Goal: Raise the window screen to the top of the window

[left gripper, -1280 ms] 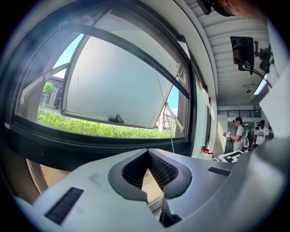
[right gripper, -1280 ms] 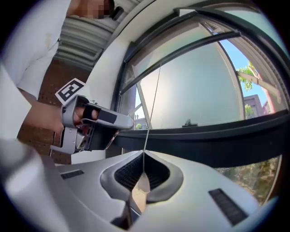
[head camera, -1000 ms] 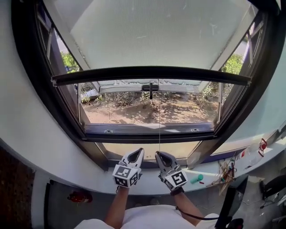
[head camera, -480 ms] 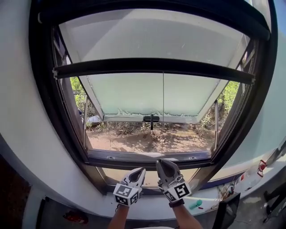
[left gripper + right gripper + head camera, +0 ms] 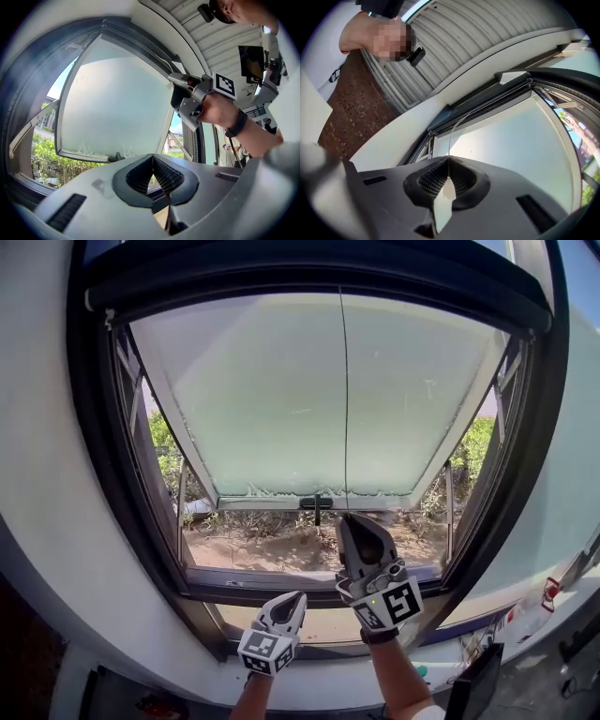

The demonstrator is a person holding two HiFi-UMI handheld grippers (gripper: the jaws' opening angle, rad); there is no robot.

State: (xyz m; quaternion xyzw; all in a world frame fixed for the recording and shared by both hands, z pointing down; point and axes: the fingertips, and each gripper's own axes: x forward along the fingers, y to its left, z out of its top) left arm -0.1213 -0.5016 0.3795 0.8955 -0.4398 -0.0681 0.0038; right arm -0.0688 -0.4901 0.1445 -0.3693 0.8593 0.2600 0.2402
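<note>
The window screen (image 5: pixel 309 279) shows only as a dark bar along the top edge of the window frame (image 5: pixel 112 474); its mesh is out of sight. A thin pull cord (image 5: pixel 342 399), hard to trace against the tilted-out frosted sash (image 5: pixel 272 409), runs from that bar down to the right gripper (image 5: pixel 352 519), whose jaws are closed on it. The left gripper (image 5: pixel 292 598) hangs lower, near the frame's bottom edge, its tips together. A faint dark line shows behind the tips, and it cannot be told whether that is the cord.
</note>
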